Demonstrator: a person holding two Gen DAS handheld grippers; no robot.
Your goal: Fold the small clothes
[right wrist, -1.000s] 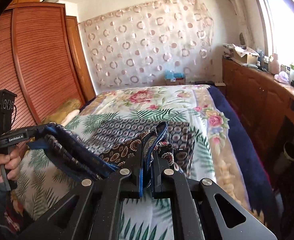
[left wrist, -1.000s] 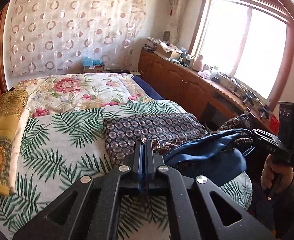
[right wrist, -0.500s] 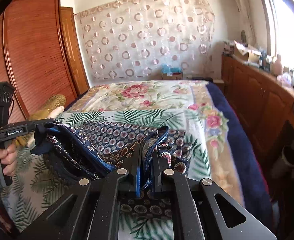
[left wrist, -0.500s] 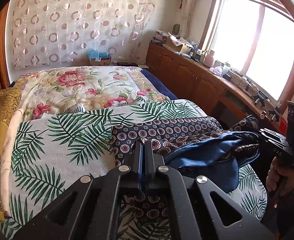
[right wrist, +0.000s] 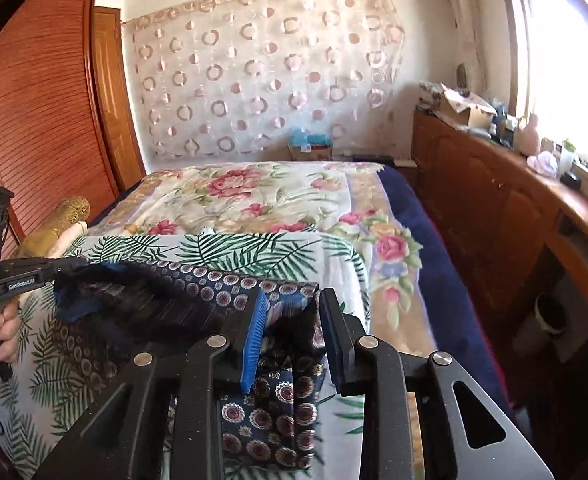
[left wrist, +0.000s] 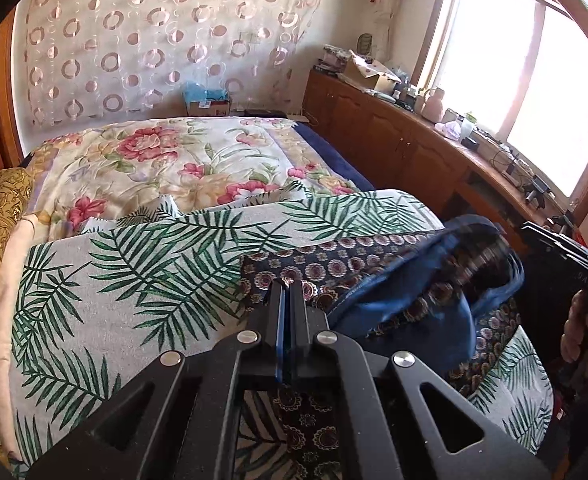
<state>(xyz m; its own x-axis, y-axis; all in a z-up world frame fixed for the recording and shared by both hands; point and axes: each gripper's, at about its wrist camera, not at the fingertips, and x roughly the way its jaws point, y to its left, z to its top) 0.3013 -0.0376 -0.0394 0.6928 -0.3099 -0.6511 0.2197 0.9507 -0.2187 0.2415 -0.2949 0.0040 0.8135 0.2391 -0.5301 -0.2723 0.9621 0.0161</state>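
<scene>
One navy patterned garment (right wrist: 229,292) lies low in the frame on the palm-leaf sheet (left wrist: 141,264), one end lifted. The left gripper (left wrist: 285,292) is clenched on its edge. The right gripper (right wrist: 291,308) has just been opening; cloth sits between its parted jaws, unpressed. A floral quilt (right wrist: 277,196) spreads behind, mid-frame.

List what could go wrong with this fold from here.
1. The right claw has just been opening with the patterned garment loose between its pads, so that corner may slump out of line.
2. The left claw alone grips the garment; pulling could drag the fold crooked.
3. The palm-leaf sheet is rumpled, so the fold may not lie flat.
</scene>
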